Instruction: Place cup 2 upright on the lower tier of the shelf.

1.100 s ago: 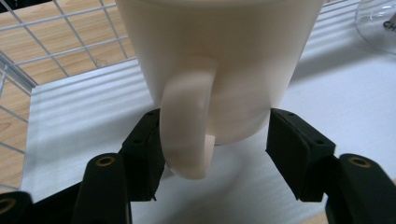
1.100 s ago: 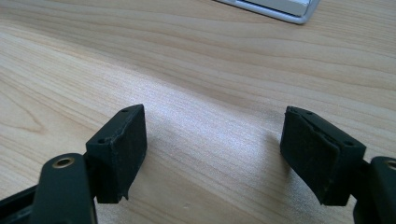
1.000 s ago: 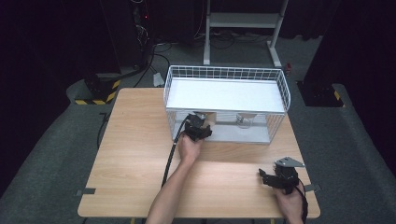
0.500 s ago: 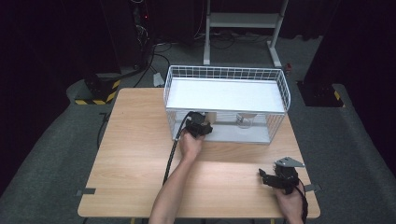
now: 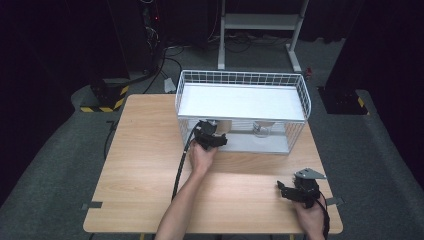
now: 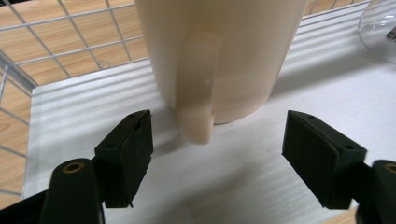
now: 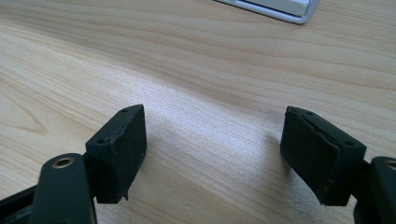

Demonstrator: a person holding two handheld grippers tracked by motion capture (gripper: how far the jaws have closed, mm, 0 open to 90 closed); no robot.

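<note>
Floor (image 5: 60, 150), grey and carpeted, lies off the left edge of the wooden table (image 5: 145, 175), with a yellow-and-black striped block (image 5: 105, 102) near the table's far left corner. A black cable (image 5: 181, 162) runs across the tabletop to the left gripper (image 5: 210, 136), held in the person's left hand (image 5: 201, 159) at the front of a white wire basket (image 5: 300, 90). The basket sits at the back of the table and has a white shelf across its top and a white base below.

In the left gripper view the jaws of the left gripper (image 6: 217, 140) are spread wide, nothing between them. They point at a cream mug (image 6: 219, 51) standing upright on the white base (image 6: 70, 112) inside the basket. Its handle (image 6: 200, 88) faces the camera and sits between the two jaws, just ahead of them and not touched by either. A clear glass object (image 6: 380, 28) shows at the upper right edge of that view, too cut off to name.

Farther right, near the table's front right corner, the right hand (image 5: 310, 220) holds the right gripper (image 5: 300, 190), a grey plate on its top. In the right gripper view its jaws (image 7: 212, 154) are likewise spread apart over bare wood, holding nothing.
</note>
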